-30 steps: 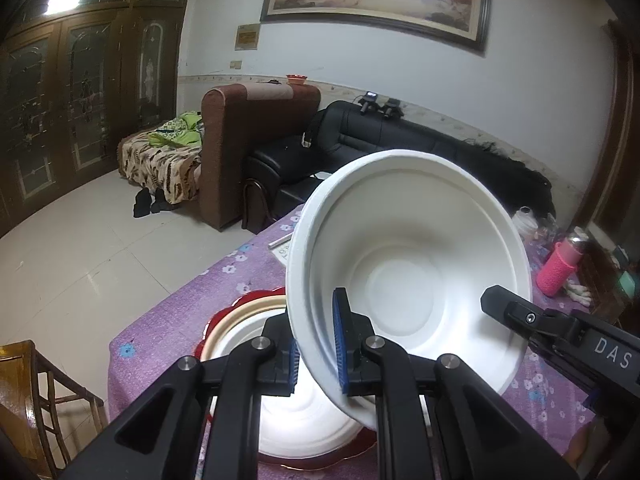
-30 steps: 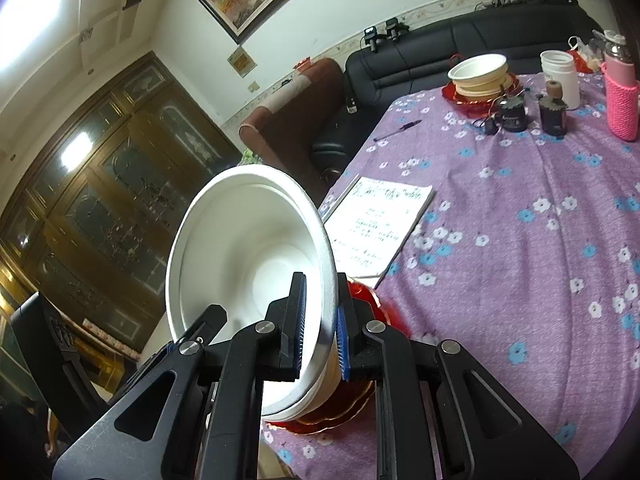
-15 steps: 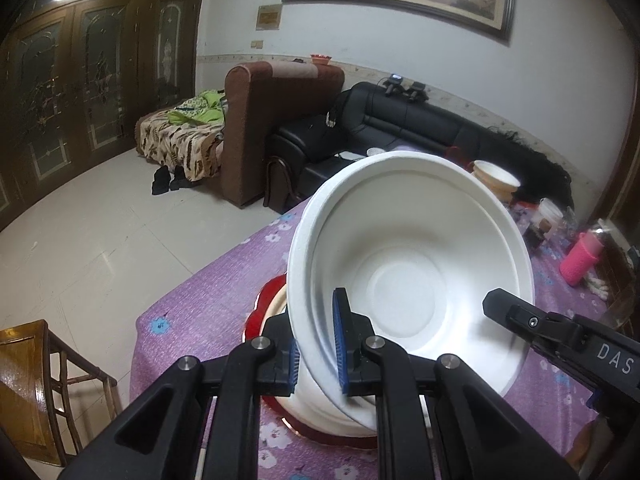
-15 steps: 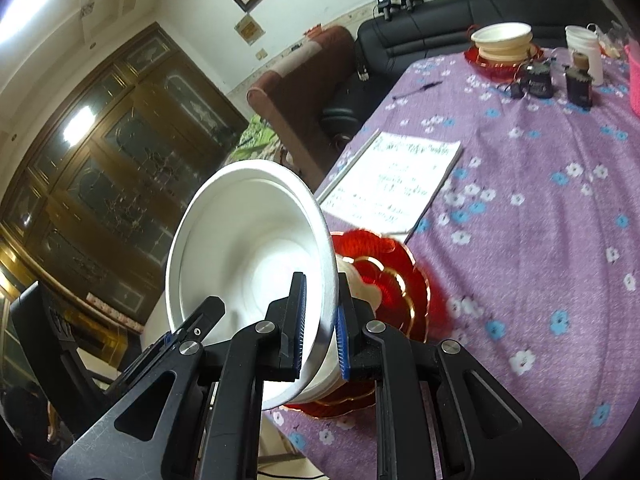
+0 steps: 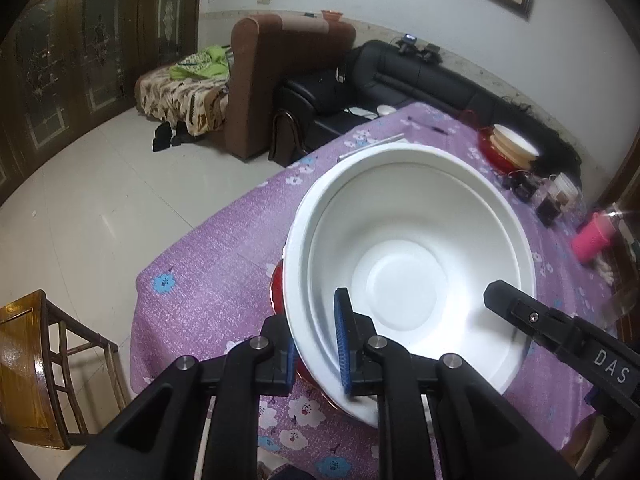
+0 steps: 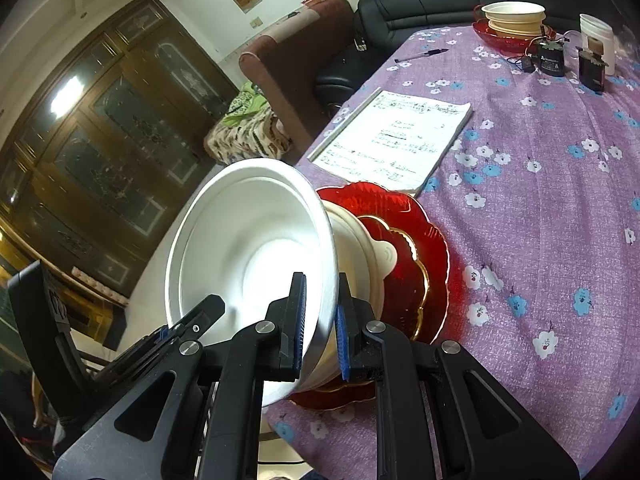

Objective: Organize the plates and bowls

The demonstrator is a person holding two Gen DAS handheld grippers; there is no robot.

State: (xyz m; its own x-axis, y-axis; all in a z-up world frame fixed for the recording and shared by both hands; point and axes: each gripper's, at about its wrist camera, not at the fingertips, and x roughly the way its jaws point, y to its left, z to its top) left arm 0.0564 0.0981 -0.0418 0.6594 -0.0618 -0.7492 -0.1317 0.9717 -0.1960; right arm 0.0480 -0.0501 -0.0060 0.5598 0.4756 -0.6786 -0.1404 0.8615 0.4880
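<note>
A large white bowl (image 5: 404, 280) is held by both grippers on opposite sides of its rim. My left gripper (image 5: 316, 344) is shut on the near rim. My right gripper (image 6: 320, 320) is shut on the rim too, and the bowl (image 6: 248, 248) is tilted on its side there. Just below and beside it sits a cream bowl (image 6: 360, 248) on a stack of red scalloped plates (image 6: 424, 248). The red plates (image 5: 277, 284) peek out at the bowl's left in the left wrist view. Whether the white bowl touches the cream bowl is unclear.
The table has a purple flowered cloth (image 6: 540, 184). A written notepad (image 6: 396, 136) lies beyond the red plates. A second stack of cream bowls on a red plate (image 6: 512, 18) stands at the far end, with small dark devices (image 6: 552, 60), a white cup (image 6: 598, 40) and a pen (image 6: 424, 55). A pink bottle (image 5: 592, 236) and a wooden chair (image 5: 36, 364) show in the left wrist view.
Both grippers have carried the white bowl down toward the red plates. It has tipped from facing sideways to more level, and it now covers most of the stack in the left wrist view.
</note>
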